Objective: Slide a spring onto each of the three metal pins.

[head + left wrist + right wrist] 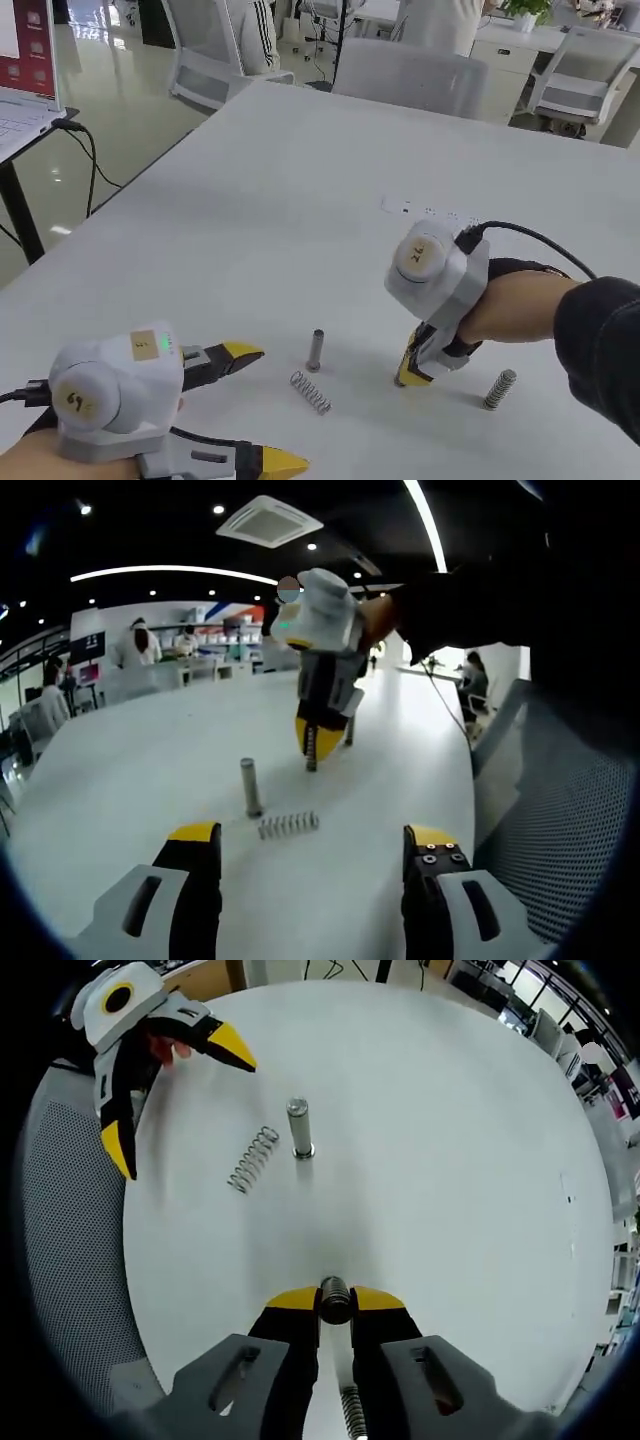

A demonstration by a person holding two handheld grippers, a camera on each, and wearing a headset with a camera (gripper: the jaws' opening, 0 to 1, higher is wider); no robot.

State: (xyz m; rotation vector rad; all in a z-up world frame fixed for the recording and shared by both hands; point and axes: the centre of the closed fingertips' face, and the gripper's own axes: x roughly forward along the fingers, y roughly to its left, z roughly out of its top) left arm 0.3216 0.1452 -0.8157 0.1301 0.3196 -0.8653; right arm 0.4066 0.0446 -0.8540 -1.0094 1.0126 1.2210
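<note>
EDITOR: What is the frame showing, and how far along is the job?

PHOTOGRAPHER: A person is working two handheld grippers at a white bench (300,200). By my reading, the job is sitting at its opening step. The upright pin (317,350) is standing bare near the middle of the bench. A loose spring (310,391) is lying flat just beside it on the near side, not touching it as far as I can tell.

EDITOR: And what are the grippers doing?

PHOTOGRAPHER: The right gripper (410,376) is pointing down at the bench, to the right of the upright pin. Its fingers (295,1300) are pinching narrow on a held pin (335,1300), seen end-on by its own camera. Whether that pin is carrying a coil is too small to tell. A second spring (500,389) is lying further right, near that gripper but apart from it. The left gripper (272,407) is hovering at the near left. Its fingers (195,838) are spreading wide and gripping nothing, and they are aiming toward the upright pin and the loose spring.

EDITOR: What is remaining?

PHOTOGRAPHER: I am counting two pins and two springs, and both springs are lying on the bench. As I am judging it, every threading is waiting to be done.
</note>
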